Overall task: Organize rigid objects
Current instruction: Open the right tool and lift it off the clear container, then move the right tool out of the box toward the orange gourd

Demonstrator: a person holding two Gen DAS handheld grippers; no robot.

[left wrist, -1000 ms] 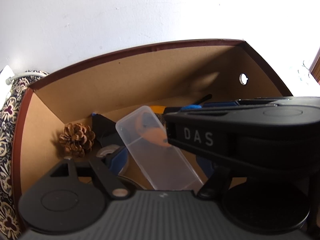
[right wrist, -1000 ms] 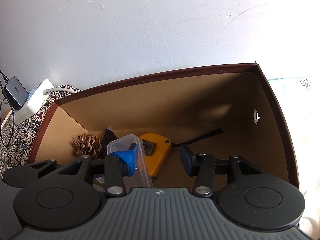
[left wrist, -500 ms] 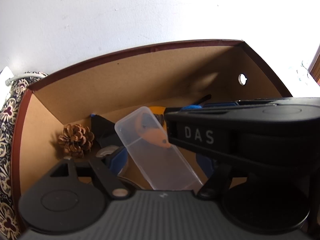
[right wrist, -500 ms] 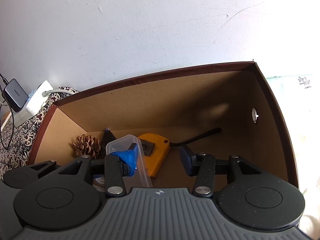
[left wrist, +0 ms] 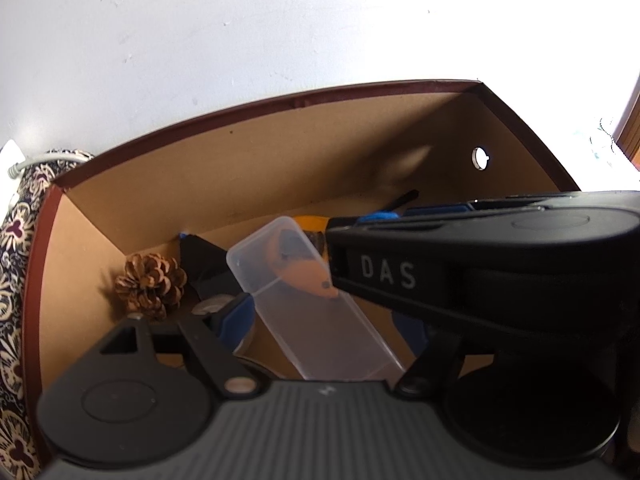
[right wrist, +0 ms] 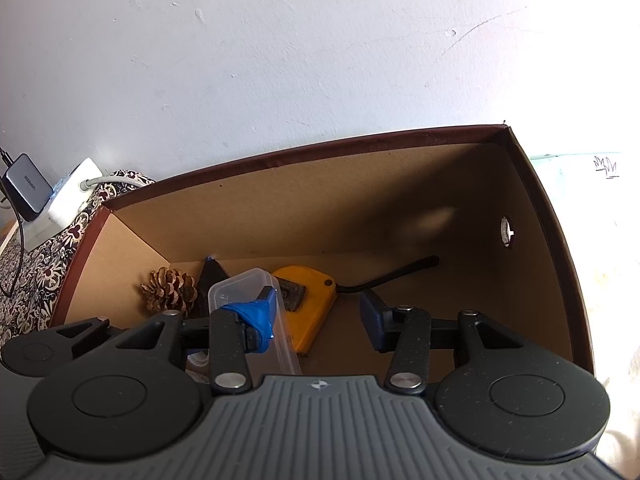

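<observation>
Clear, stiff plastic rectangular container [left wrist: 308, 304] looks light and slippery; grip its long sides. Left tool [left wrist: 320, 320] straddles it, grip uncertain; right tool [right wrist: 316, 316] gapes empty.

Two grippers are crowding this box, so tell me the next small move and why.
Probably lower the left hand-held gripper so the clear container settles on the floor of the box. The container appears gripped and tilted above the orange tape measure, while the right hand-held gripper hangs open, holding nothing.

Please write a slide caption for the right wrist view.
Open right tool above a cardboard box holding a pine cone, clear container and orange tape measure.
</observation>
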